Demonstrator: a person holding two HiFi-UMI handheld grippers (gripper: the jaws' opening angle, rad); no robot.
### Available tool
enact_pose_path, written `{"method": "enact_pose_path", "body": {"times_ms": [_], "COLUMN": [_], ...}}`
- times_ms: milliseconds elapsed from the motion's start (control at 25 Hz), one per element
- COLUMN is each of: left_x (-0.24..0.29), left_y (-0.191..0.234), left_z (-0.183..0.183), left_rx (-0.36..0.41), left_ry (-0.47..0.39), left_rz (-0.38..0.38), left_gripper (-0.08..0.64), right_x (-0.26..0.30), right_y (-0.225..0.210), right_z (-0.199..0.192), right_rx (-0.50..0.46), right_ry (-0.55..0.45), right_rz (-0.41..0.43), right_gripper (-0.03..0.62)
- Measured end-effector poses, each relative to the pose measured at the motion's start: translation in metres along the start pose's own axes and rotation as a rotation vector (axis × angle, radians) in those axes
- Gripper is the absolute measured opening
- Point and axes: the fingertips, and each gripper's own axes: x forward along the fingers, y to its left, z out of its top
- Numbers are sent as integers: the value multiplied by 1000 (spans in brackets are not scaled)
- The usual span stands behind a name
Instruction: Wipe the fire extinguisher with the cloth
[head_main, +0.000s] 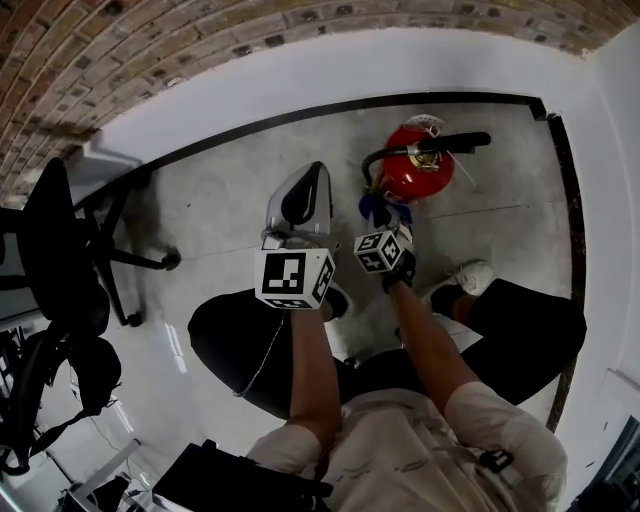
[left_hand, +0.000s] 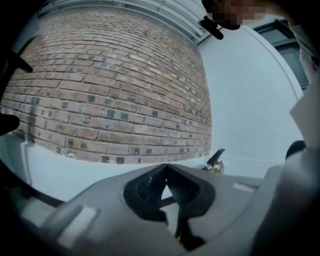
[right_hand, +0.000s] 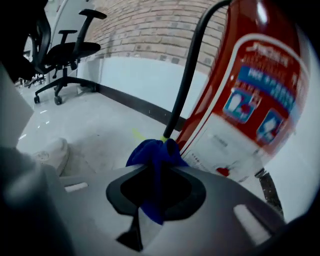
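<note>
A red fire extinguisher (head_main: 414, 172) with a black handle and hose stands on the grey floor near the white wall; in the right gripper view its red body and label (right_hand: 252, 95) fill the right side. My right gripper (head_main: 385, 222) is shut on a blue cloth (right_hand: 154, 156), which sits just beside the lower part of the cylinder, next to the black hose (right_hand: 187, 80). My left gripper (head_main: 300, 200) is held up to the left of the extinguisher, shut with nothing in it, and points at the brick wall (left_hand: 110, 90).
A black office chair (head_main: 70, 250) stands at the left. White walls with a black skirting line (head_main: 300, 115) bound the floor at the back and right. The person's legs and white shoe (head_main: 470, 277) are close under the grippers.
</note>
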Motion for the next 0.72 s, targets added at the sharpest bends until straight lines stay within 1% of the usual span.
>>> {"method": "enact_pose_path", "body": {"times_ms": [120,160,240,280,320,400,440,480,560,600,640,720], "left_x": [0,0,2,3,5,10,13,16,22,26,29,34], "left_y": [4,5,9,12,15,20,20,18,12,9,5,-4], "left_z": [-13,-17,-23,-25,-26,-25,-24,-22,-16,-12,-7,2], "left_rx": [9,12,7,-1,-11,-27,-26,-21,-5,6,17,30], "left_ry": [41,53,71,78,84,89,88,86,78,72,65,48], "left_rz": [5,7,8,7,6,3,0,-6,-29,-42,-55,-75], "left_gripper": [0,0,0,0,0,0,0,0,0,0,0,0], "right_x": [25,35,54,61,66,71,71,69,57,45,28,-17], "right_y": [13,17,23,26,29,34,34,33,29,26,22,6], "right_z": [-21,-32,-59,-71,-76,-75,-75,-76,-69,-56,-37,4], "right_rx": [40,82,195,217,201,101,71,84,203,268,314,338], "right_ry": [49,83,168,191,187,135,123,129,142,116,65,-68], "right_rz": [22,38,83,100,108,109,120,144,208,235,255,260], "right_gripper": [57,57,55,55,54,43,43,44,57,58,58,58]}}
